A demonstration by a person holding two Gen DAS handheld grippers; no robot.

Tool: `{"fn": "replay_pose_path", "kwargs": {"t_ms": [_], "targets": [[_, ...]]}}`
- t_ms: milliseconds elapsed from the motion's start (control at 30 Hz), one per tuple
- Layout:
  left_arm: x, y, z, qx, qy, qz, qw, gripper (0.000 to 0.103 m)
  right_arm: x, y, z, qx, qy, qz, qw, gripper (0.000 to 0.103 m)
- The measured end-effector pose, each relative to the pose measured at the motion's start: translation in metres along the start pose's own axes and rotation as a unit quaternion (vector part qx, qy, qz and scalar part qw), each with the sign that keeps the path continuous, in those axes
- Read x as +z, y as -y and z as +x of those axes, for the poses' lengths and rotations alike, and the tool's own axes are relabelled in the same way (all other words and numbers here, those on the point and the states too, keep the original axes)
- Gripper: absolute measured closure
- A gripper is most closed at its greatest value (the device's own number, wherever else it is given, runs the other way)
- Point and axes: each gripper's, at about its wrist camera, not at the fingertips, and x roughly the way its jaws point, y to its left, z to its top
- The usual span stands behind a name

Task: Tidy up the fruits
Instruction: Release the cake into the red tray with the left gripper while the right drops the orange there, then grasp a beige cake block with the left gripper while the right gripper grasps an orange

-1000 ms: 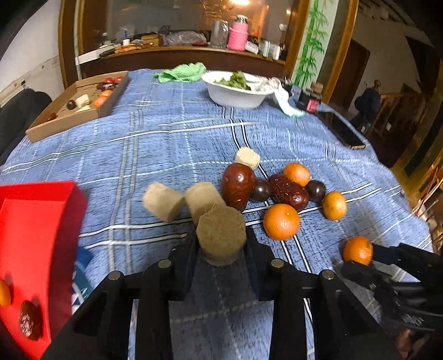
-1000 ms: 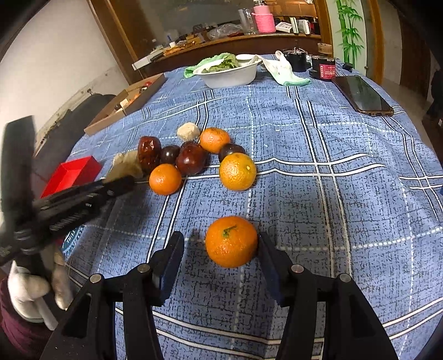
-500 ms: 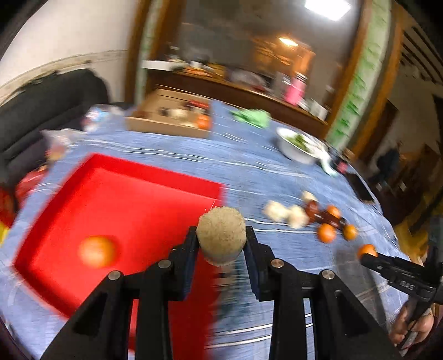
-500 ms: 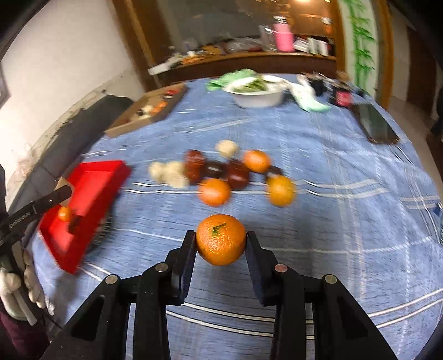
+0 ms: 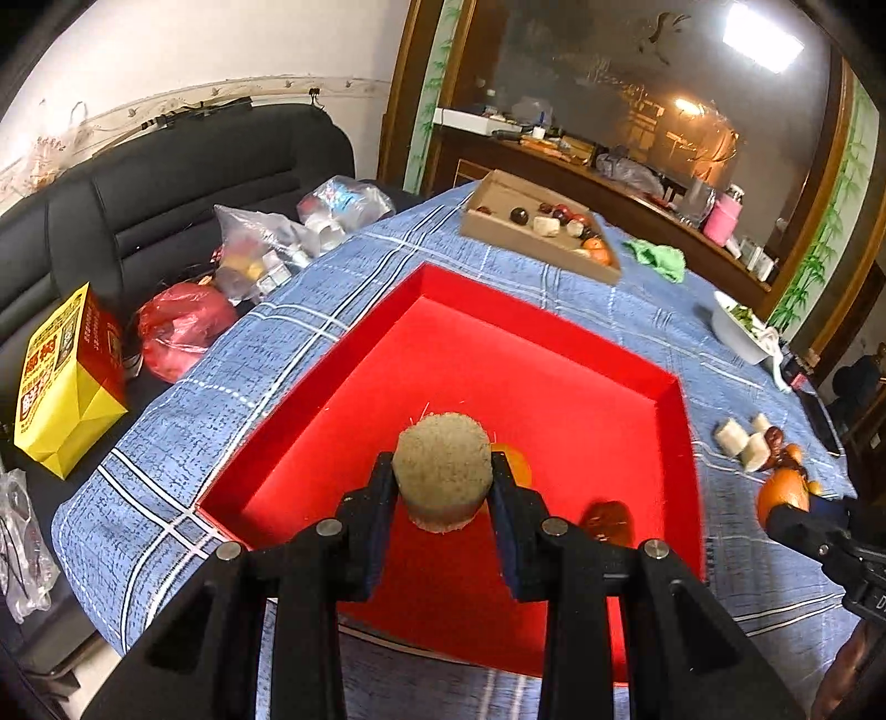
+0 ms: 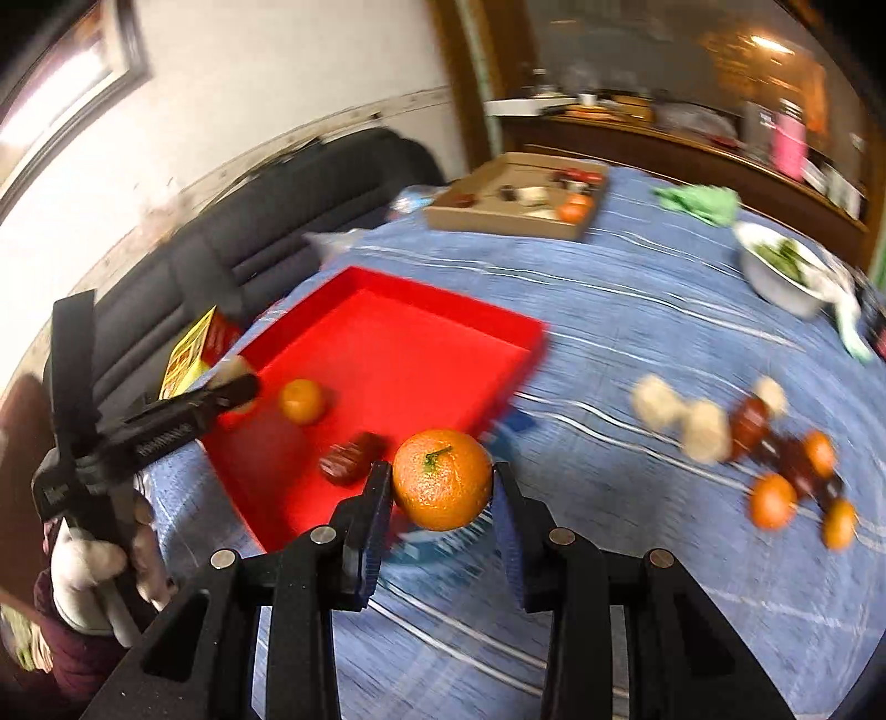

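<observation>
L gripper (image 5: 443, 487) gripping tan fuzzy cylinder (image 5: 443, 468) over shallow red square tray (image 5: 673, 421); R gripper (image 6: 440, 490) clamping round orange tangerine (image 6: 442, 479), tray at 10 o'clock; two fruits lying inside, pile (image 6: 775, 454) waiting at 3

A black sofa (image 5: 166, 183) lines the white wall (image 5: 210, 44) beside a wood-framed mirror (image 5: 637, 94).

My left gripper (image 5: 443, 482) hangs over the tray (image 5: 554, 338), which sits by the table's (image 5: 183, 421) sofa-side edge; a tangerine (image 6: 300, 400) and a date (image 6: 353, 458) lie inside; the cardboard box (image 5: 531, 243) lies behind.
</observation>
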Motion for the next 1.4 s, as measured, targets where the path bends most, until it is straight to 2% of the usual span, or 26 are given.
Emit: {"fn": "replay_pose_path", "kwargs": {"t_ms": [167,367,700,767,900,1033,1133,1200,1300,1400], "targets": [[-0.004,-0.005,0.011,0.009,-0.012,0.003,0.9999,0.072,0.020,-0.024,0.043,0.008,-0.022,-0.020,1.000,0.064],[-0.006,-0.010,0.018,0.002,-0.022,-0.005,0.9997,0.072,0.035,-0.031,0.086,0.004,-0.051,-0.025,0.998,0.064],[-0.004,-0.013,0.016,-0.007,-0.016,-0.017,0.9997,0.068,0.040,-0.026,0.115,0.008,-0.079,-0.014,0.997,0.062],[-0.003,-0.013,0.012,-0.008,-0.012,-0.019,0.9997,0.059,0.040,-0.025,0.114,0.014,-0.075,-0.008,0.997,0.060],[0.000,-0.012,0.004,-0.005,-0.001,-0.024,0.9997,0.051,0.042,-0.025,0.101,0.012,-0.052,-0.012,0.998,0.049],[0.002,-0.010,-0.005,-0.008,0.006,-0.032,0.9994,0.028,0.042,-0.018,0.080,0.012,-0.030,-0.002,0.999,0.048],[0.003,0.002,-0.014,0.001,0.009,-0.021,0.9997,0.020,0.038,-0.008,0.062,0.012,-0.015,0.010,1.000,0.048],[0.004,0.010,-0.019,-0.014,0.011,-0.014,0.9997,0.018,0.032,0.001,0.050,0.008,-0.006,0.019,1.000,0.047],[0.002,0.034,-0.027,-0.056,0.006,0.008,0.9984,0.018,0.020,0.015,0.033,0.002,0.004,0.032,0.999,0.046],[-0.001,0.058,-0.029,-0.070,-0.002,0.037,0.9968,0.018,0.004,0.037,0.015,-0.013,0.012,0.048,0.999,0.046]]}}
